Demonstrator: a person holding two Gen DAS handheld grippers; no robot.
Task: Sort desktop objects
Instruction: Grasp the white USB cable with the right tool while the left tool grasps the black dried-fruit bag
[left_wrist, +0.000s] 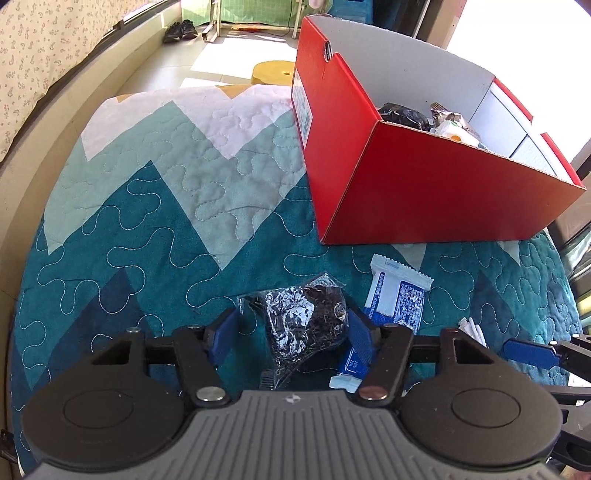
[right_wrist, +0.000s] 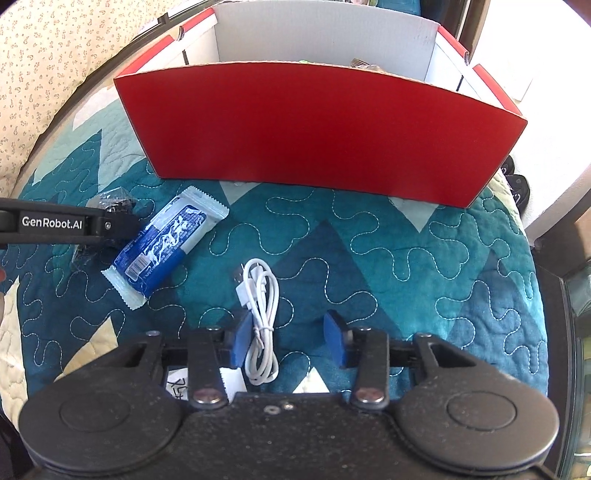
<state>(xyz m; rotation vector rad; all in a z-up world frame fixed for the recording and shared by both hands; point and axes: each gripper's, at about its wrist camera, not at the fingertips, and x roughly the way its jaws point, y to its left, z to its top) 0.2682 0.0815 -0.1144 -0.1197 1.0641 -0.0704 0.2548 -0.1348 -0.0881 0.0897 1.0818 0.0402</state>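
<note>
A clear bag of dark dried tea (left_wrist: 306, 325) lies on the quilt between the fingers of my left gripper (left_wrist: 295, 332), whose jaws stand open around it. A blue and white snack packet (left_wrist: 395, 306) lies just right of the bag and also shows in the right wrist view (right_wrist: 162, 245). A coiled white USB cable (right_wrist: 260, 314) lies between the open fingers of my right gripper (right_wrist: 290, 341), close to the left finger. A red box (left_wrist: 424, 173) with white inside holds several wrapped items; it also shows in the right wrist view (right_wrist: 321, 125).
A teal, white and blue quilted cloth (left_wrist: 166, 206) covers the round table. The left gripper's arm (right_wrist: 66, 225) reaches in at the left of the right wrist view. A yellow stool (left_wrist: 273, 72) and shoes (left_wrist: 181, 31) are on the floor beyond the table.
</note>
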